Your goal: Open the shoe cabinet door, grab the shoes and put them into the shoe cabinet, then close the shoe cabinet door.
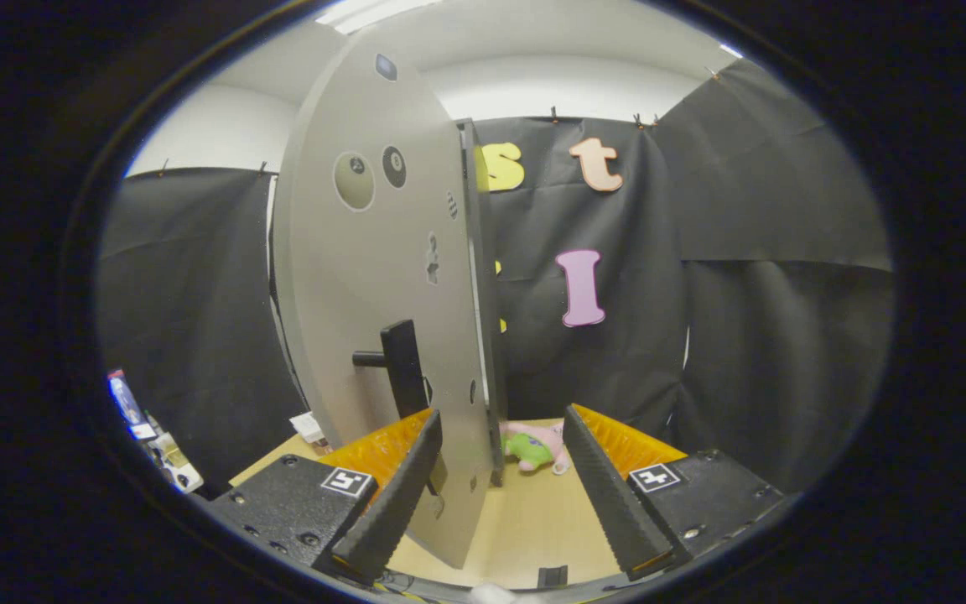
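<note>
A hand-held gripper (500,495) faces the free edge of a grey cabinet door (382,277), which stands swung out and nearly edge-on to the camera. The jaws are spread wide and grip nothing; the door's lower edge sits in the gap between them, closer to the left finger, and whether that finger touches the panel cannot be told. A dark handle (399,367) juts from the door's face just above and beyond the left finger.

The door appears to be partway through its swing, and the gripper seems placed at its edge so that one finger can push or hook it along rather than clamp it. Which way it is being moved cannot be read from this view.

Beyond the jaws, on the pale wooden worktop (525,528) and just past the door's edge, lies a small pink and green shoe (535,446), its shape soft and toy-like. It rests near the black cloth wall, well ahead of the fingertips and slightly toward the right finger. The cabinet's inside is hidden behind the door. A few small objects (156,436) lie at the far left.
</note>
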A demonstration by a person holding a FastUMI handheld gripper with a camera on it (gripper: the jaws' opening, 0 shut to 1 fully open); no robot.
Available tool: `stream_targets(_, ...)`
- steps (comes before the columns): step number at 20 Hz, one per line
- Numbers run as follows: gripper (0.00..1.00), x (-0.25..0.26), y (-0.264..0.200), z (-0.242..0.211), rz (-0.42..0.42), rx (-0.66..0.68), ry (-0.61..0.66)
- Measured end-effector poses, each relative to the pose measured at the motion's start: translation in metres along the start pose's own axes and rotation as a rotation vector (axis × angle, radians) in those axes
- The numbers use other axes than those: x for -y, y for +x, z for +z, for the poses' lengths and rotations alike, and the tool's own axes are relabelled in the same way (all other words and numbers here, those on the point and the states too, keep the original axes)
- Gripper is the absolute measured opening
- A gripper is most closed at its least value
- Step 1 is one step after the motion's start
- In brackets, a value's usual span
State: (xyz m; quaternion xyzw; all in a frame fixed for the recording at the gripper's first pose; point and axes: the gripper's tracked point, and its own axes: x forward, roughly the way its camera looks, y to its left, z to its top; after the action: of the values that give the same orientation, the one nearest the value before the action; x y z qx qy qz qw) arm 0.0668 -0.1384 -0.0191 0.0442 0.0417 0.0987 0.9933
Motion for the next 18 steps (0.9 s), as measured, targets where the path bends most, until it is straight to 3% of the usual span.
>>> stream_targets(9, 0.97, -0.099, 0.024, -0.013, -0.012, 0.001, 0.025)
stream_targets(15, 0.98, -0.168, 0.058, -0.028, 0.06, -0.049, 0.02)
stream_targets(18, 0.99, -0.178, 0.064, -0.029, 0.052, -0.05, 0.003)
